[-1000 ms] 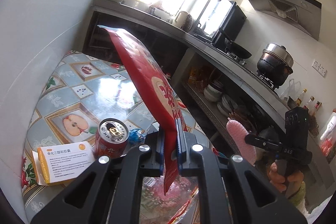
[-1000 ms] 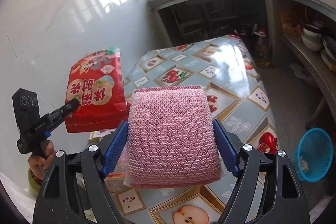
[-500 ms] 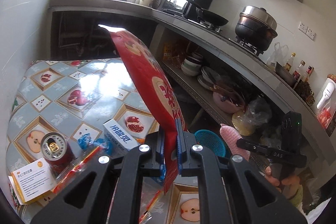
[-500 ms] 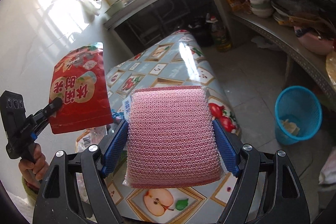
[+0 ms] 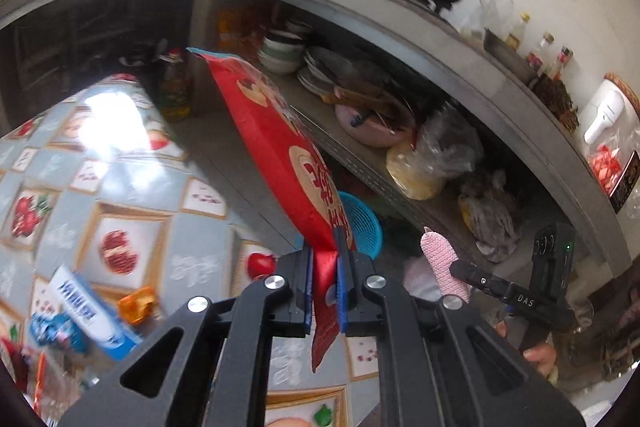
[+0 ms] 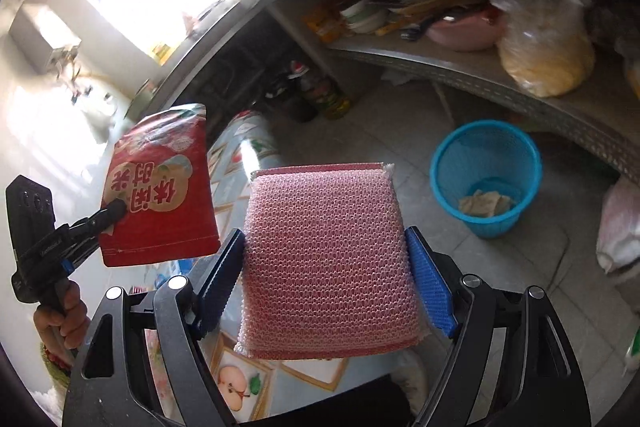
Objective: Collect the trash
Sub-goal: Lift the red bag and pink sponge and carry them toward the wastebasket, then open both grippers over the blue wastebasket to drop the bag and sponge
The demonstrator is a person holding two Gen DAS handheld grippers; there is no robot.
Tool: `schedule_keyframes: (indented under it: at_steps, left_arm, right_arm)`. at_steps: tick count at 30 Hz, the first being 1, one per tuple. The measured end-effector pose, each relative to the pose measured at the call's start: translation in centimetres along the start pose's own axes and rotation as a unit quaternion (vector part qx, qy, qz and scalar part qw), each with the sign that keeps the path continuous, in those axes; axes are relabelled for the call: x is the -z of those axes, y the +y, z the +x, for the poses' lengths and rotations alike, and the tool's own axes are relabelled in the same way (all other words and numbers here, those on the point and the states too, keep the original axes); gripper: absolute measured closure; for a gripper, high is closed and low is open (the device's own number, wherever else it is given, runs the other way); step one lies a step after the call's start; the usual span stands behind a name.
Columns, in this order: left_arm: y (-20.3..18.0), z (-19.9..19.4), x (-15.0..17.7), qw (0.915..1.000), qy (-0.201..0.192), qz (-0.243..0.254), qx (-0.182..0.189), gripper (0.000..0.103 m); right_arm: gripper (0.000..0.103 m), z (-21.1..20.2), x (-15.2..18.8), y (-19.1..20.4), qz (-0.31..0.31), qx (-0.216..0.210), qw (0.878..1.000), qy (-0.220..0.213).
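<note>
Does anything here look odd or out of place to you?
One thing: the right gripper is clamped on a pink mesh scrubbing pad that looks whole and clean, not like rubbish, unlike the red snack pouch in the left gripper. The blue bin stands upright on the floor.

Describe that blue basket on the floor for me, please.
The basket is a small, round, bright blue bin of what looks like plastic mesh, wider at the rim than at the base. It stands upright and open on the tiled floor, below the shelf, apart from the table. Some crumpled pale scraps lie in its bottom. Neither gripper touches it.
</note>
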State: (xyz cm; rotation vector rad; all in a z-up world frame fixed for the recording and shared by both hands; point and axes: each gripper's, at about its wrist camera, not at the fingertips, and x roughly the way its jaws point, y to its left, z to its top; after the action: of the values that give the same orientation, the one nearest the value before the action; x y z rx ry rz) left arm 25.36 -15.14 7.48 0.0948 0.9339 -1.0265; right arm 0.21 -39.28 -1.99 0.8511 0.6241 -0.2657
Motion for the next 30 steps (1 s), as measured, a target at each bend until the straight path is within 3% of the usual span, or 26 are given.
schedule_keyframes:
  at_steps: [5, 8, 14, 19, 23, 24, 27, 30]
  left_arm:
    - [-4.4, 6.6, -2.2, 0.9967, 0.061, 0.050, 0.018, 0.095]
    - [-6.6, 11.3, -2.8, 0.9914, 0.110, 0.063, 0.031, 0.095]
    - [-9.8, 20.8, -2.6, 0.9766, 0.187, 0.104, 0.020, 0.095]
    - [-10.9, 27.8, -2.2, 0.9651, 0.225, 0.134, -0.006, 0.095]
    - [-11.8, 32.1, -3.1, 0.9617, 0.219, 0.163, -0.029, 0.093]
    - [-12.4, 33.2, -3.4, 0.9626, 0.213, 0.166, -0.025, 0.088]
    - [-12.8, 35.7, -4.0, 0.9639, 0.198, 0.175, -0.033, 0.054]
    - [-12.6, 36.1, -4.3, 0.9706, 0.188, 0.147, -0.030, 0.051]
  right_arm:
    - [0.028, -0.2, -0.4, -5.3, 0.086, 0.015, 0.996, -0.005]
    - [0.028, 0.4, -0.9, -8.2, 0.131, 0.034, 0.991, -0.007]
    - [0.028, 3.2, -2.1, -13.0, 0.195, 0.073, 0.978, -0.003]
    - [0.028, 7.6, -4.2, -15.8, 0.216, 0.084, 0.973, 0.008]
    - [0.024, 11.2, -7.1, -16.9, 0.224, 0.094, 0.970, -0.005]
    - [0.022, 12.3, -7.8, -17.3, 0.221, 0.095, 0.971, -0.010]
    - [0.015, 14.8, -8.7, -18.5, 0.204, 0.131, 0.970, -0.026]
    - [0.015, 16.2, -7.7, -19.5, 0.200, 0.165, 0.966, -0.008]
